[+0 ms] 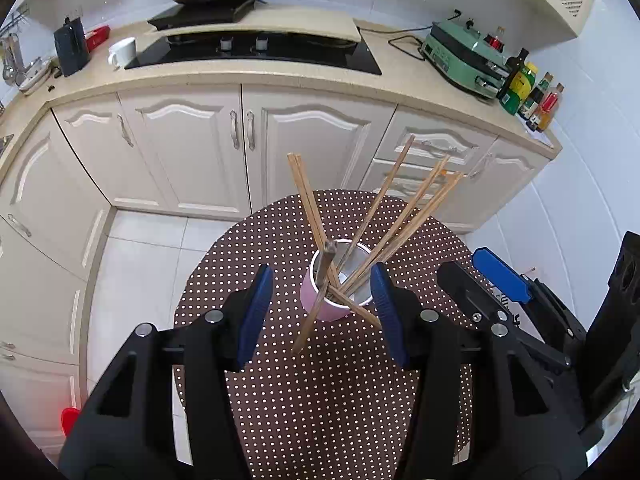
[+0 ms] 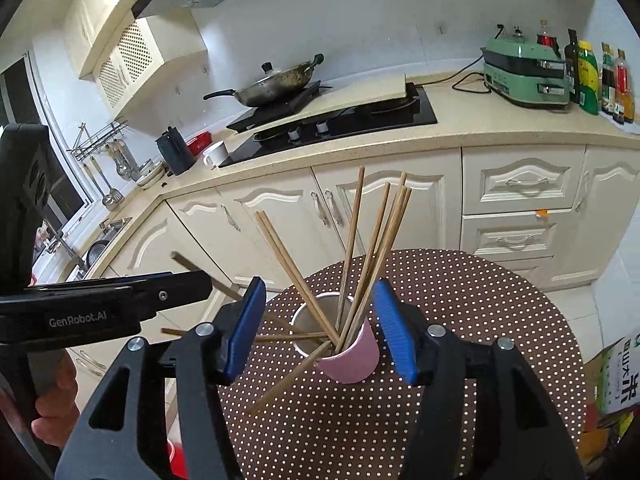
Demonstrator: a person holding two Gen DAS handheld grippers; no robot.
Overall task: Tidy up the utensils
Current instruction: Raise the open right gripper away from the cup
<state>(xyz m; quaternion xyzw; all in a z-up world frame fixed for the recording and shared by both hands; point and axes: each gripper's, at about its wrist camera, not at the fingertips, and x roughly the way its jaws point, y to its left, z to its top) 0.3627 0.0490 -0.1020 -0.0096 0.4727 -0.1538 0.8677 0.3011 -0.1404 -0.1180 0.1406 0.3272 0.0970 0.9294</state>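
The left claw [image 1: 322, 312] stood wide open with its blue-padded fingers [image 1: 256, 312] either side of the pink cylindrical cup with a metal lining [image 1: 320, 304], gripping nothing. In the right wrist view it appeared only as a black body at the left edge, so its opening could not be read there. The cup sat on the round brown counter with white polka dots [image 1: 280, 400], near its far edge. Most of the thin brown wooden chopsticks [image 1: 404, 216] stood fanned out of the cup's mouth, leaning to several sides.

Further right, two loose chopsticks [image 2: 292, 376] crossed in front of the cup; whether their upper ends rested on the rim or inside it could not be told. The right claw [image 2: 320, 330] was likewise spread wide and empty, the cup between its blue pads [image 2: 394, 334].

The step in hand looked like gathering the strays into the cup. To do it well, one claw should probably steady the cup's wall, since the leaning bundle could tip it, while the other pinched a stray chopstick near its middle, lifted it clear of the rim and lowered it tip-first among the rest, approaching from the open side so as not to knock the fan.
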